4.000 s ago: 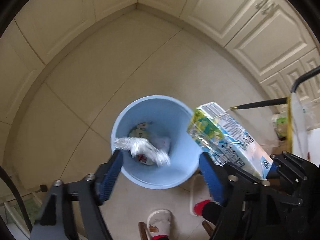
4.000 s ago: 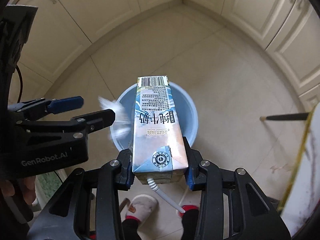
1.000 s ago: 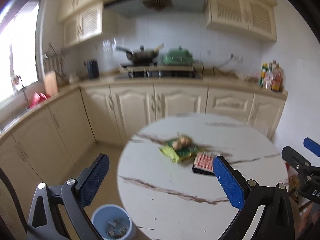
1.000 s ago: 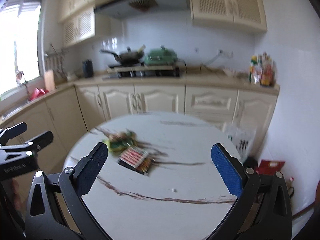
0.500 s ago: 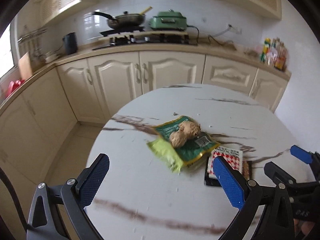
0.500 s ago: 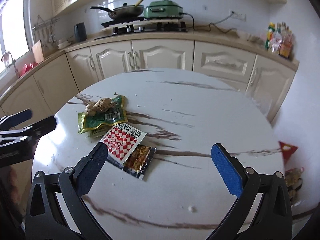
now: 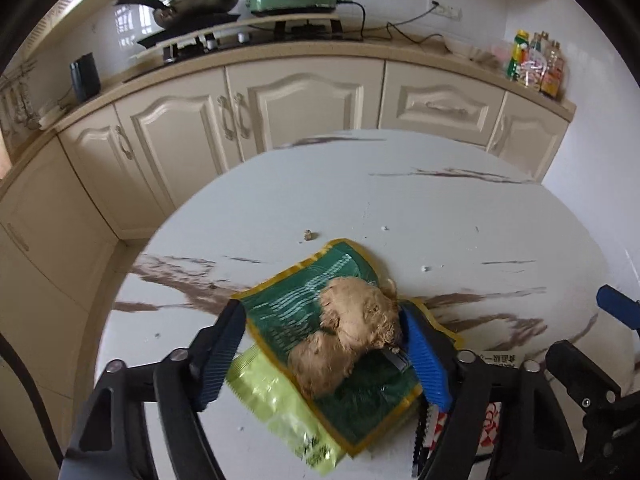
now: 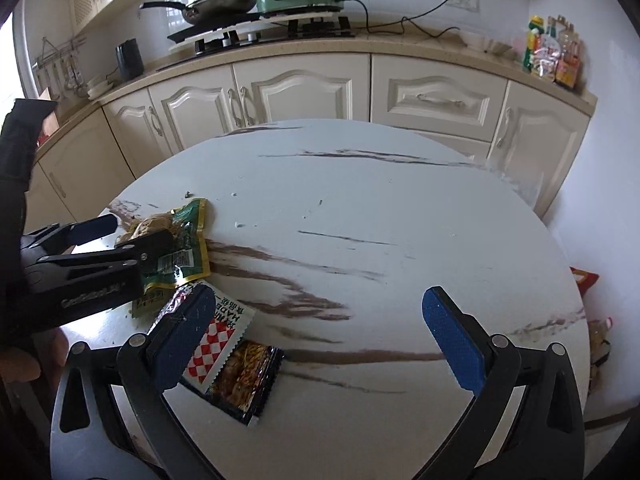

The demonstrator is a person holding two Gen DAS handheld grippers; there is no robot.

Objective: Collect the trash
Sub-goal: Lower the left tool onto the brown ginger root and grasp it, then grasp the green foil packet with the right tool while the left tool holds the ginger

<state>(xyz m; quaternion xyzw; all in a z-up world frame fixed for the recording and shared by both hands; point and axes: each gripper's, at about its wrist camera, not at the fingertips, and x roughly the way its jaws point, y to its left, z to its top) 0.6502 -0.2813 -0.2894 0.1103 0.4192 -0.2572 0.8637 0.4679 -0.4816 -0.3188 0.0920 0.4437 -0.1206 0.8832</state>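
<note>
Left claw: my left gripper (image 7: 320,344) is down over the green wrapper (image 7: 304,320) with its jaws about half apart; they have just been closing in from full width. The wrapper and the brown lump (image 7: 352,332) on it lie between the pads.
Contact: the right-side pad sits against the lump's edge; the left-side pad is at the wrapper's corner. I cannot tell that either is pressing yet, so I count nothing as held.
Right claw: my right gripper (image 8: 320,344) hangs wide, nothing between its pads. Its left pad overlaps the red-checked packet (image 8: 224,356) in view; whether it touches, I cannot tell.
What changed: four seconds ago both claws were over the blue bin on the floor, a milk carton clamped in the right one. A second ago both were high and wide, looking across the kitchen. Now both are low over the table (image 8: 400,208), each lined up with its own piece.
Trash left: the green wrapper with a yellow-green wrapper (image 7: 276,408) under it, near the table's edge; the checked packet just beside them.
Meaning: I judge this a fresh round of collecting, at the grasp step.
Risk: the lump lies loose on slick foil and could roll off when I lift.
Beyond: cream cabinets (image 7: 304,100) and the stove (image 7: 208,4) behind.
</note>
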